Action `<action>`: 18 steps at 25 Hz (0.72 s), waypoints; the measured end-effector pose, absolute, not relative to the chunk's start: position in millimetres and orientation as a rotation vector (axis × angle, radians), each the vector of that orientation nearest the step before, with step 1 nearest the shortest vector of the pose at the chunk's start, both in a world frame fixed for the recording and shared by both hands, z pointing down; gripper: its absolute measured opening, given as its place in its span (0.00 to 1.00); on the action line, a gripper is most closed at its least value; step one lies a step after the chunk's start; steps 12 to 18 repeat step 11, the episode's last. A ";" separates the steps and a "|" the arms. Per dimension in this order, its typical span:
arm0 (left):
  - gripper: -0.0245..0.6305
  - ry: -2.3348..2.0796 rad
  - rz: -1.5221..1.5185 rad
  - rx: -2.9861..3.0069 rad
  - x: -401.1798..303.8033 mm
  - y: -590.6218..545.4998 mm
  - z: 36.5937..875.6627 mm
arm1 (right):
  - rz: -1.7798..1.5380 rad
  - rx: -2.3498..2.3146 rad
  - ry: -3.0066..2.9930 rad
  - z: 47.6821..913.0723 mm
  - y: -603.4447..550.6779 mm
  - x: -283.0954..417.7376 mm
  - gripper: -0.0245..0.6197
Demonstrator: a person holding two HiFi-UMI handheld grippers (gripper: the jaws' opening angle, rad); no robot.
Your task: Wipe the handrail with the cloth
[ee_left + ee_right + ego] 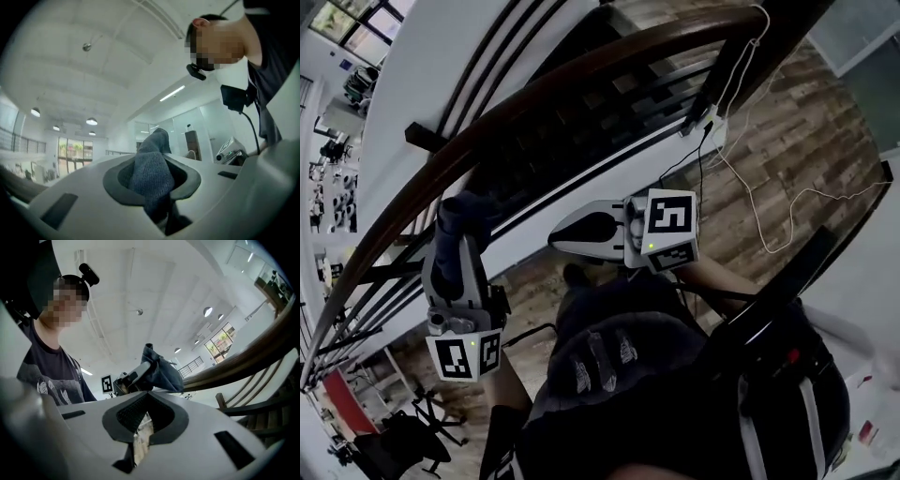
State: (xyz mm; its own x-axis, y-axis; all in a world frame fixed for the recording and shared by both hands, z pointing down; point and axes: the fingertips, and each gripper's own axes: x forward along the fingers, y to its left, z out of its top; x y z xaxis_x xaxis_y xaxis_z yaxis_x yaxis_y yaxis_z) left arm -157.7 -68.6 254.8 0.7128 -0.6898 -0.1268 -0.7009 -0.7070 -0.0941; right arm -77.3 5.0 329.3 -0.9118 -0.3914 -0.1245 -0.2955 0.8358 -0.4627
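Your left gripper has its jaws pressed together on the cloth; a thick blue-grey fold stands up between the pads and covers the tips. The handrail is the dark wooden bar that runs in a long curve from the low left to the high right of the head view. The cloth lies just under it there, on the side nearer to you. I cannot tell if cloth and wood already touch; in the right gripper view they look close, but a small gap seems to remain. The left gripper is the nearer one and it points up toward the rail, almost across its long axis, with the marker cube low, near your body. The right gripper is held level and points to the left, lower than the rail, with its jaws together and nothing between them. In my judgement the coming move asks you to lift the cloth onto the wood, then slide it along the curve.
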 end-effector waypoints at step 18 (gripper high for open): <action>0.18 1.291 0.314 -2.848 -162.3 -39.5 226.2 | -0.454 -0.462 3.060 324.5 20.7 -78.5 0.05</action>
